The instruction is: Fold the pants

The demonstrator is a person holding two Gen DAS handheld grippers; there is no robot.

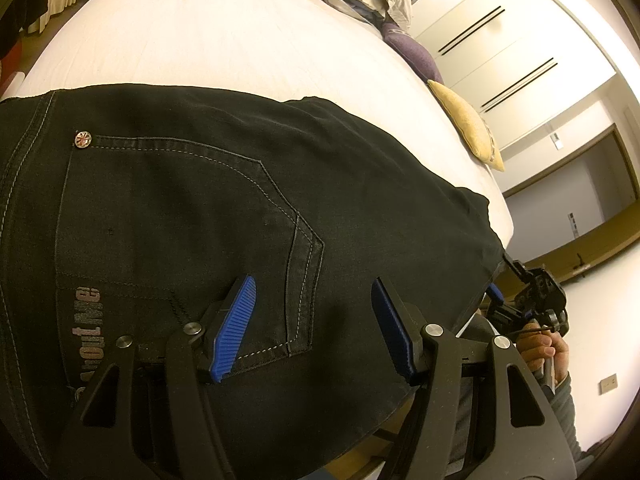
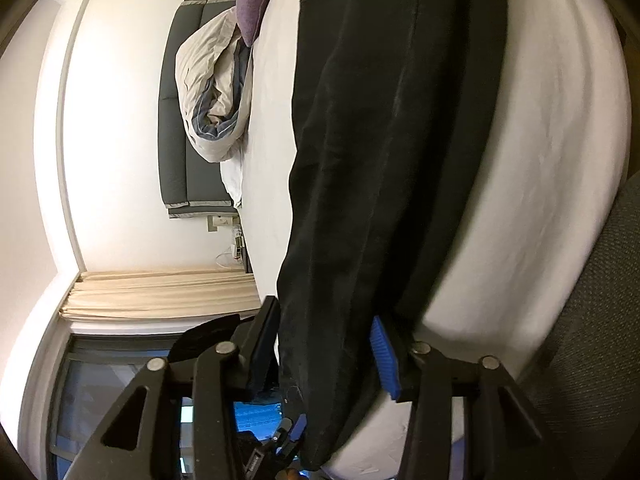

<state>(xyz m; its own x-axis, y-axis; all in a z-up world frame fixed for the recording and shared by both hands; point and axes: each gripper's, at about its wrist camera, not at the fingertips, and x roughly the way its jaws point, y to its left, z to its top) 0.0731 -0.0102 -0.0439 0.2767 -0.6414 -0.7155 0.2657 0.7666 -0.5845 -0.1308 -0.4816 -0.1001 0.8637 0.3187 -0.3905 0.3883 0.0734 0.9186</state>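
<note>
The black pants (image 1: 240,208) lie on the white bed (image 1: 200,32), near its edge, seat end under the left gripper (image 1: 312,320) with a back pocket (image 1: 180,216) and its rivet facing up. The legs run in one long dark band along the mattress edge in the right wrist view, which suggests the pants are already doubled lengthwise, one leg laid on the other, though the layers cannot be told apart with certainty. The left gripper hovers over the seat with its blue fingers (image 1: 236,328) standing apart, nothing between them, no cloth held. The right gripper (image 2: 324,344) is at the far, leg end, where the cloth hangs over the bed's edge; the leg fabric sits between its two fingers, and the blue pad (image 2: 384,356) lies against it, so it looks pinched, though how firmly I cannot tell. Judging by this, the lengthwise fold is done and the crosswise folds, bringing the leg end up toward the waist, are still left.
</note>
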